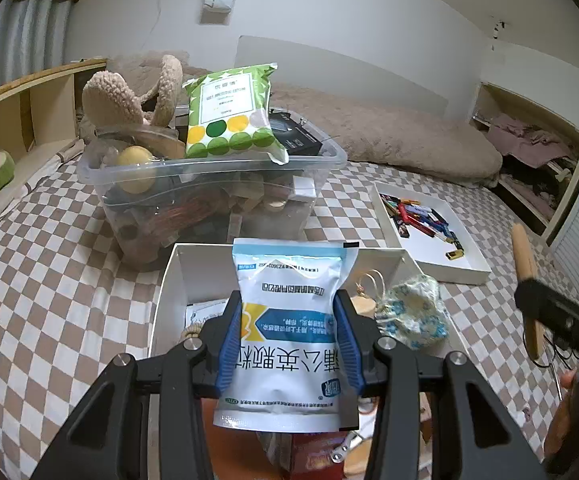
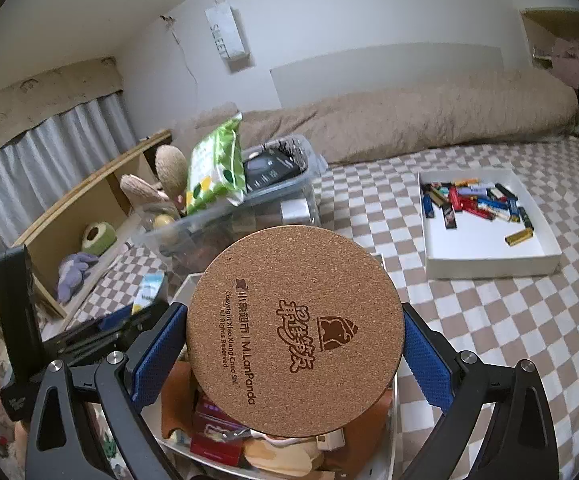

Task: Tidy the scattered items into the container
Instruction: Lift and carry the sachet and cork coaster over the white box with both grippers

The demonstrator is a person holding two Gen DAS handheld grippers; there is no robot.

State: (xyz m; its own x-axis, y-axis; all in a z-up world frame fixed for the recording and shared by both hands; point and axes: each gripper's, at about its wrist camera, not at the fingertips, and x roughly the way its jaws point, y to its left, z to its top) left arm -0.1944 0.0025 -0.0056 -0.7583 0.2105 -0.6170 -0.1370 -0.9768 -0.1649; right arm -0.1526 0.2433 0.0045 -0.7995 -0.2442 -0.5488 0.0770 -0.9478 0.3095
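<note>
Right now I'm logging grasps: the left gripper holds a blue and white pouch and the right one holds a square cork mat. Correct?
Not quite: the cork mat is round, as the right wrist view shows. The rest holds: the left gripper holds the blue and white pouch, and the right gripper holds the mat.

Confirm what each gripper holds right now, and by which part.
Left gripper clamps the blue-and-white sachet across its side edges, mid-height. Right gripper pinches the round cork coaster at opposite rim edges.

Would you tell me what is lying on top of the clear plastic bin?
On the clear plastic bin lie a green dotted packet, a black box and knitted slippers. Beneath them a yellow ball shows; the rest is covered.
</note>
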